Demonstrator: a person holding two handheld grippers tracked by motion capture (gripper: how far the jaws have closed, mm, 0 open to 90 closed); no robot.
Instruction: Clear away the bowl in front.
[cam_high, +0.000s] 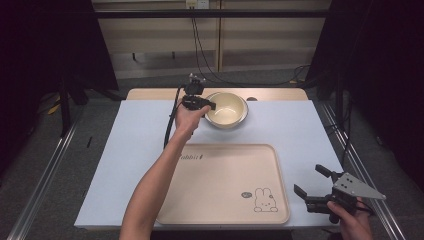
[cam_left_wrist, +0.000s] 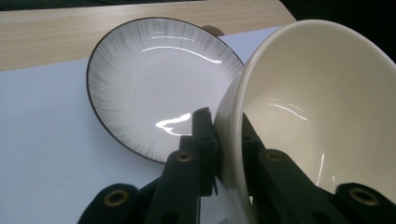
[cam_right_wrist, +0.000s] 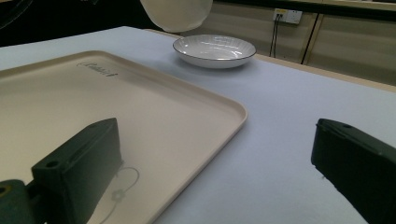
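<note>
Table (cam_high: 125, 150) (pale blue, dark room) bears tray (cam_high: 220, 210); left hand-held gripper (cam_high: 209, 106) pinches bowl (cam_high: 227, 107), right hand-held gripper (cam_high: 312, 182) spread.

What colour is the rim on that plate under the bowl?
A thin dark rim on the white plate, with faint grey radial streaks inside; clearest in the left gripper view.

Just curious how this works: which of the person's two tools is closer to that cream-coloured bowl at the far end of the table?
Left. The left tool is clamped on the cream bowl's rim, lifting it. The right tool sits open at the table's near right corner, beside the beige tray.
</note>
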